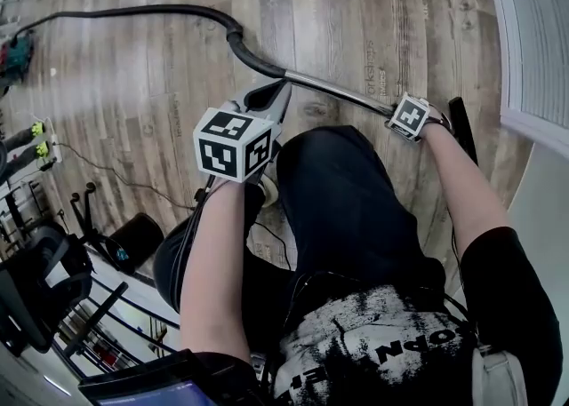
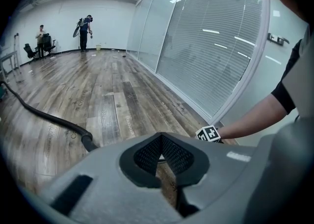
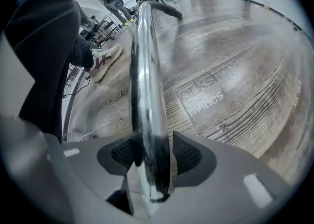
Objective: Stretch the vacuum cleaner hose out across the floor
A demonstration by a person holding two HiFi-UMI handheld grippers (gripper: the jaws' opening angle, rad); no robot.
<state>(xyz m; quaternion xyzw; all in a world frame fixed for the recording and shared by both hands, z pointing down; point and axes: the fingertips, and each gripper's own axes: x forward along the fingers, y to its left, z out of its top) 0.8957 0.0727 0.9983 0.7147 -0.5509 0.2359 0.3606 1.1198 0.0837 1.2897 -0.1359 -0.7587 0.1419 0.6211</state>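
One hose (image 1: 133, 11), curved on floor (image 1: 356, 13).
Right hand-held gripper (image 3: 156, 154) gapes around wand (image 3: 147, 81), likely for towing; left hand-held gripper (image 2: 161, 158) closed, empty.

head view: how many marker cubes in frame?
2. One marker cube sits on the left gripper, centre-left of the head view; the other is on the right gripper, further right, by the metal tube. None appears hidden.
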